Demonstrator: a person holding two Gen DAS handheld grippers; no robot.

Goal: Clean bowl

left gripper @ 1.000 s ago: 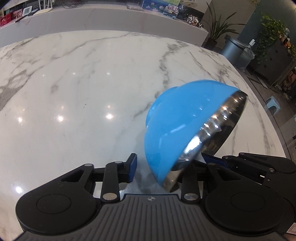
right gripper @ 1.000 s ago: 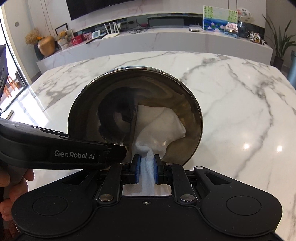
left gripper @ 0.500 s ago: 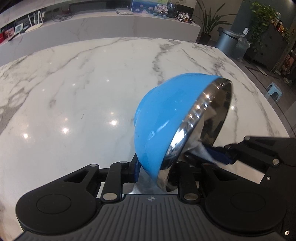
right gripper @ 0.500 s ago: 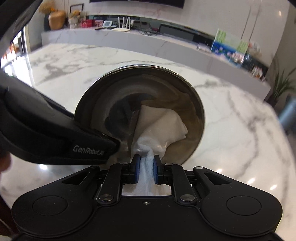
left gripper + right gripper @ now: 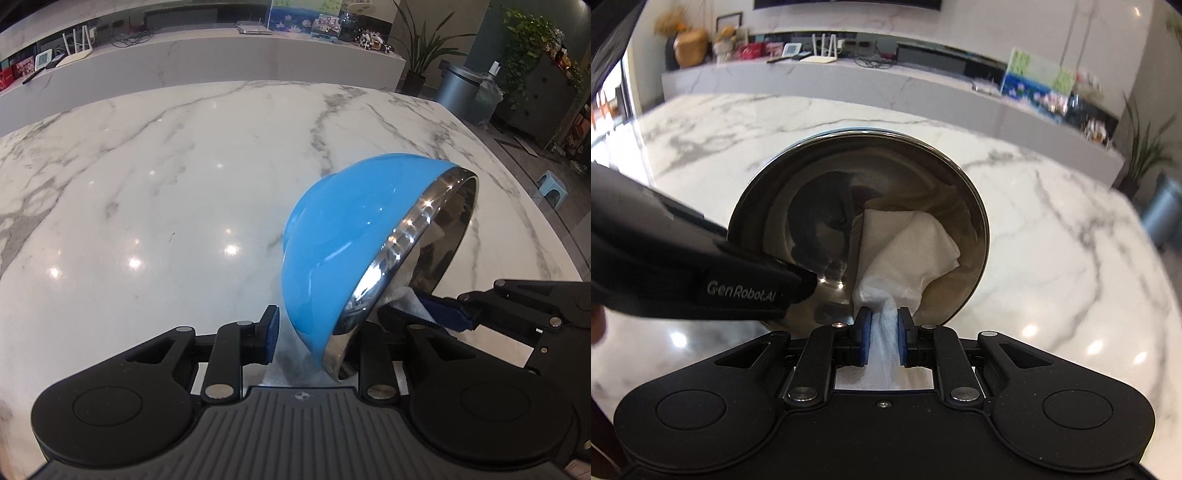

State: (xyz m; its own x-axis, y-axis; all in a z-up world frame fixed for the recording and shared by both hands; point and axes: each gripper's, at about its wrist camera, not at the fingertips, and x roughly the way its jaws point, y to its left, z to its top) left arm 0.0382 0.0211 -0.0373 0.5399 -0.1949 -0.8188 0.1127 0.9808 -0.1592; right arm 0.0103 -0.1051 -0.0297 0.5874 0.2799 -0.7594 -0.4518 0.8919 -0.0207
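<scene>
A bowl, blue outside and shiny steel inside, is held tilted on its side above the marble table. My left gripper is shut on the bowl's rim at its lower edge; the right finger is hidden behind the rim. In the right wrist view the bowl's steel inside faces me. My right gripper is shut on a white paper towel that lies pressed against the bowl's inner wall. The right gripper with the towel also shows in the left wrist view.
The left gripper's black body crosses the left of the right wrist view. A long marble counter with boxes and a router runs behind the table. A grey bin and plants stand off the table's far right corner.
The bowl has stayed clamped while both views swung slightly. The towel has shifted a little toward the right inside the bowl.
</scene>
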